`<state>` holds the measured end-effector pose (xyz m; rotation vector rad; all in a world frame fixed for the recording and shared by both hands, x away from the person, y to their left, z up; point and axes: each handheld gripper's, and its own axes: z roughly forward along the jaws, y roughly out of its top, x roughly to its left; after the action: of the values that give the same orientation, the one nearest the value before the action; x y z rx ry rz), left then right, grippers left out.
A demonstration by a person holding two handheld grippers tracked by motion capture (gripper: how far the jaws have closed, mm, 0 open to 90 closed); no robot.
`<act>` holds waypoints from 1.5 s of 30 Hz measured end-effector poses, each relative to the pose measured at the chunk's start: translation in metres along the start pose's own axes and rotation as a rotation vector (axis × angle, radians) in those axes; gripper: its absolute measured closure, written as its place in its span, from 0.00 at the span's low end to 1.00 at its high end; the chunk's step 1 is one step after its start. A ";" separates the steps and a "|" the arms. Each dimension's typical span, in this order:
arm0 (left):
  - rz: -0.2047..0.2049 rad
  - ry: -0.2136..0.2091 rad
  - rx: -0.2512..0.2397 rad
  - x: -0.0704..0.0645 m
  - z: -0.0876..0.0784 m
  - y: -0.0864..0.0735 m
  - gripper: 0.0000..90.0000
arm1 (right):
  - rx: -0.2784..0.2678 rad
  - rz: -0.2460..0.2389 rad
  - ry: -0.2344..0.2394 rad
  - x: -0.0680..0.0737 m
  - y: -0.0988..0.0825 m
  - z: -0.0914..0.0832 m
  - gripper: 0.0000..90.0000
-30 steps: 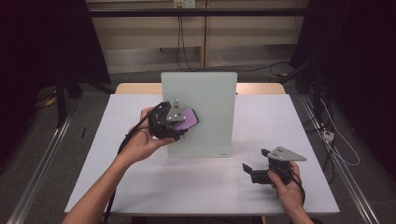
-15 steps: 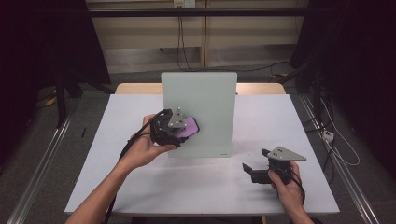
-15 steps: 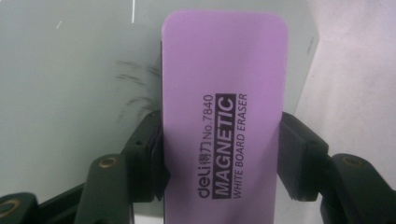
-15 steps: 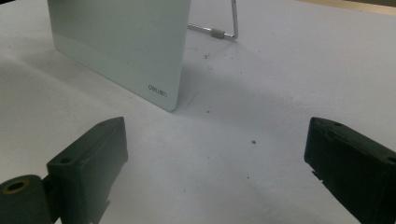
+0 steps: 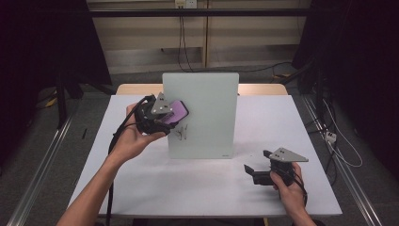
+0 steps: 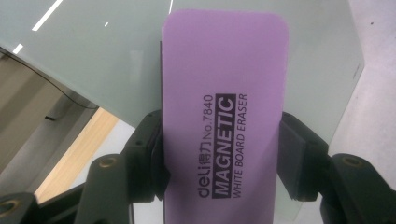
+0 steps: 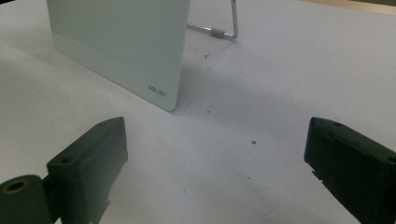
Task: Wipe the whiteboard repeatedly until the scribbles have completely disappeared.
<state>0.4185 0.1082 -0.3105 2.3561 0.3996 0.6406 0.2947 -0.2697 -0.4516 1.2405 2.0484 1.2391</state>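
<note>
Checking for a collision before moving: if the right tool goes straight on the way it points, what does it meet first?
Probably nothing soon: the right tool, jaws open, points over bare white table. The glass whiteboard stands left of that line, its wire stand farther back, though depth is hard to judge.

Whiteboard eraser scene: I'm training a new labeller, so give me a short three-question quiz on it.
1. True or false: the left hand-held gripper is shut on the purple magnetic whiteboard eraser.
2. The right hand-held gripper is: A) open, B) shut on a marker.
3. What still marks the glass whiteboard just below the eraser?

Key: 1 true; 2 A; 3 dark pen scribbles.
</note>
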 end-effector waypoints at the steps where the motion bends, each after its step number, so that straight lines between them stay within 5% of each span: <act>1: 0.003 0.001 0.007 -0.001 0.001 0.000 0.46 | 0.001 0.001 0.001 0.000 0.000 0.000 0.07; 15: 0.038 -0.049 0.041 -0.024 0.020 -0.012 0.46 | -0.001 0.001 0.000 0.001 0.000 0.000 0.07; 19: 0.103 -0.056 0.111 -0.038 0.028 -0.017 0.46 | -0.001 0.000 0.001 0.001 0.000 0.000 0.07; 22: 0.081 -0.096 0.107 -0.042 0.033 -0.023 0.46 | -0.001 -0.001 0.001 0.001 0.000 -0.001 0.07; 29: 0.100 -0.123 0.134 -0.057 0.046 -0.032 0.46 | 0.000 0.000 0.002 0.001 0.000 -0.001 0.07; 37: 0.073 -0.132 0.126 -0.049 0.040 -0.028 0.46 | -0.002 -0.003 0.001 0.000 0.000 -0.001 0.07; 45: 0.040 -0.082 0.062 -0.025 0.022 -0.016 0.46 | -0.004 -0.005 0.000 0.000 0.000 -0.001 0.07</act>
<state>0.4071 0.0974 -0.3439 2.4463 0.3411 0.5545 0.2939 -0.2702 -0.4510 1.2333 2.0468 1.2399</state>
